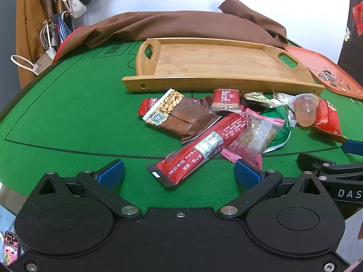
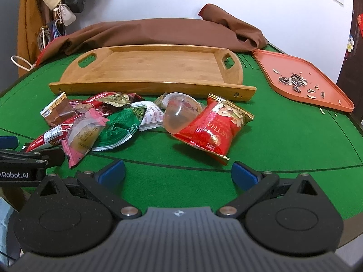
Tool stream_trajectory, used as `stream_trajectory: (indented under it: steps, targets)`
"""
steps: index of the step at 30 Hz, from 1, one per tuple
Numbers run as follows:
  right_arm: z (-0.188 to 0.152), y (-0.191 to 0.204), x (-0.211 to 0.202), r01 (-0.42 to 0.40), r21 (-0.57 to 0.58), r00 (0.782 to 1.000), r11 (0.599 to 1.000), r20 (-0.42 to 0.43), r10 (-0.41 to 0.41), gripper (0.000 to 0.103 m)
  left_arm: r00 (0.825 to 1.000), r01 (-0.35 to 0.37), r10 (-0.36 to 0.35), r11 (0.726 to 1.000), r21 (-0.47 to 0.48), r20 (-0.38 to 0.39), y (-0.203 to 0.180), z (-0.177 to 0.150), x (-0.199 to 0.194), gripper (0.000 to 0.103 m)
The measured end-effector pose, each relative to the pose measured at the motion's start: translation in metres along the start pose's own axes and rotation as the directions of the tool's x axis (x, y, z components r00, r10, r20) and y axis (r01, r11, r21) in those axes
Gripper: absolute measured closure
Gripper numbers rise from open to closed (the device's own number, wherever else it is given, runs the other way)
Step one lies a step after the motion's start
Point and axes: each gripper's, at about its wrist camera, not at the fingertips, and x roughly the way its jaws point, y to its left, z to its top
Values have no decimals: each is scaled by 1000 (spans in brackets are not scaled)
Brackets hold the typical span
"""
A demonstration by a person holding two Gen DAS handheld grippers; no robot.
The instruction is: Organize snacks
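Through the left wrist camera I see my left gripper (image 1: 179,173) with its blue pads spread wide and nothing between them. The near end of a long red stick packet (image 1: 199,149) lies just ahead, between the two fingers but touching neither. Its far end runs up into the snack pile (image 1: 238,117) ahead and slightly to the right. Beside the stick, close to my right finger, lies a pink-edged clear wrapper (image 1: 254,138). Further ahead are a brown peanut bar (image 1: 179,115) and a red Biscoff packet (image 1: 225,102). Beyond the pile sits the wooden tray (image 1: 217,83), bare inside, on the green felt table (image 1: 68,122). At the right edge I catch part of the right gripper (image 1: 354,147).

Through the right wrist camera my right gripper (image 2: 179,173) is likewise spread apart and holds nothing. Just ahead of it, a little toward the right finger, lies a red nut bag (image 2: 213,127). A clear jelly cup (image 2: 179,115) leans against the bag's left side. Left of that I see a green packet (image 2: 120,129) and the pink-edged wrapper (image 2: 84,136). The wooden tray (image 2: 145,86) stands beyond the pile. Far ahead on the right is an orange tray (image 2: 335,99) with sunflower seed shells (image 2: 295,82) scattered on it. A brown cloth (image 2: 158,34) is bunched behind both trays.
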Motion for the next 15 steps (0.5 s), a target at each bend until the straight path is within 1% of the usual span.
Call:
stream_trajectory:
  steps: [5,12,15]
  targets:
    - [-1,1,0,4,3,1000,1000,6,-4,0,1000,-7,7,1000,-6,9,-2,-1,-1,0]
    - [3,3,1,11,10,1000,1000,-22,-11,0,1000,-27,27,999,-27,14,-4,0,1,0]
    - [4,1,1,-2,3,1000,1000,-30,2,0,1000,-24,24,999,-33,4,-3,2,0,0]
